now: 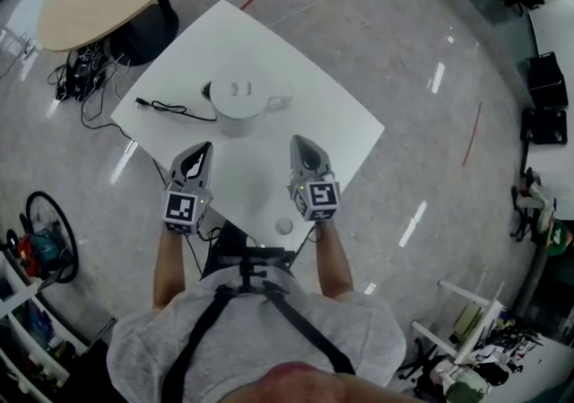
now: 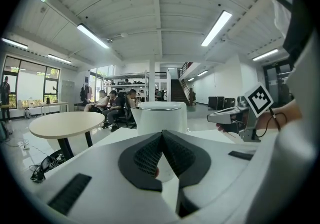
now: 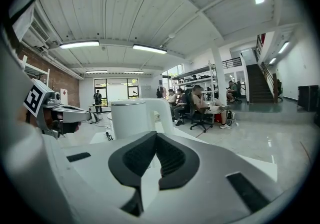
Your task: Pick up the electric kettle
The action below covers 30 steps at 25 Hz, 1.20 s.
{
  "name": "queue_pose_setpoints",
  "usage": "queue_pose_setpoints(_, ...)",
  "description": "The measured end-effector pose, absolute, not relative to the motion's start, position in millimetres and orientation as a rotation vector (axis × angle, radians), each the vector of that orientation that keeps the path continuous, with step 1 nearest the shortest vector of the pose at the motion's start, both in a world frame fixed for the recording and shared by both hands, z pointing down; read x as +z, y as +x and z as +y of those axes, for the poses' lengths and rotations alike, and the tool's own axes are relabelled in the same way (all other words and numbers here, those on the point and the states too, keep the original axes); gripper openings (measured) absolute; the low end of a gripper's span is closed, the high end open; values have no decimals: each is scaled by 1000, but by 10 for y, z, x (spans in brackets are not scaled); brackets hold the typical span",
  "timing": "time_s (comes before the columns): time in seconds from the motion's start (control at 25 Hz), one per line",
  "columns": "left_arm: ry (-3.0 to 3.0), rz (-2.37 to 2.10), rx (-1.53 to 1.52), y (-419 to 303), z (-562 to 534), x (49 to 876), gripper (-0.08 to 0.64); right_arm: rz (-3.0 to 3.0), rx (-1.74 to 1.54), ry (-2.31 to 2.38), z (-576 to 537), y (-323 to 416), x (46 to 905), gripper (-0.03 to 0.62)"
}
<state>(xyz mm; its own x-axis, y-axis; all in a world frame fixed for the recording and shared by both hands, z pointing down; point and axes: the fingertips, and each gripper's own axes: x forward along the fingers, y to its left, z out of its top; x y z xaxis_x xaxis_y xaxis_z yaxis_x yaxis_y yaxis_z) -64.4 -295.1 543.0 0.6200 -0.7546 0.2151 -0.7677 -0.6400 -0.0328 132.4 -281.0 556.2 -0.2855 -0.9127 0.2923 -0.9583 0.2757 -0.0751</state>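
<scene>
Inspector A: Kettle (image 1: 239,103)?

Inspector B: White, smooth and cylindrical, with a flat round lid (image 1: 239,90) and a loop handle (image 1: 278,104). It stands upright on the square white surface (image 1: 332,123), with a thin black cord (image 1: 166,107) lying beside it.

Inspector A: Left hand-held gripper (image 1: 206,147)?

Inspector B: Closed and empty, its dark ribbed pads (image 2: 147,155) meeting. It is near the kettle, not touching.

Inspector A: Right hand-held gripper (image 1: 297,141)?

Inspector B: Likewise closed on nothing. It is clear of the kettle on the handle side.

White square table (image 1: 336,118), white electric kettle (image 1: 238,103), black cord (image 1: 167,107), small round object (image 1: 283,226)
</scene>
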Motion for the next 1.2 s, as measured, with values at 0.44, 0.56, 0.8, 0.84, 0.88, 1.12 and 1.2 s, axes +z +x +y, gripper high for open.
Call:
queue_pose_setpoints(0.44,2728,-1296,386,-639,-3131,5647,6,-2349,369,1762,-3067,1333,5702,11)
queue_pose_setpoints(0.56,2706,-1294,402,-655,-3173,5705,6,-2340,333,1788,-3162,1329,5718,12)
queue_pose_setpoints(0.8,2732,-1260,397,-632,-3200,5700,8,-2328,301,1815,-3271,1387,5749,63)
queue_pose_setpoints(0.84,2738,-1246,393,-626,-3192,5702,32,-2331,296,1810,-3285,1384,5760,74)
queue_pose_setpoints(0.88,2745,-1229,393,-618,-3184,5704,67,-2336,293,1803,-3300,1373,5759,77)
queue_pose_setpoints(1.12,2784,-1156,409,-541,-3173,5730,198,-2366,287,1782,-3377,1313,5729,94)
queue_pose_setpoints(1.2,2795,-1140,404,-522,-3194,5737,234,-2366,289,1791,-3407,1303,5733,94)
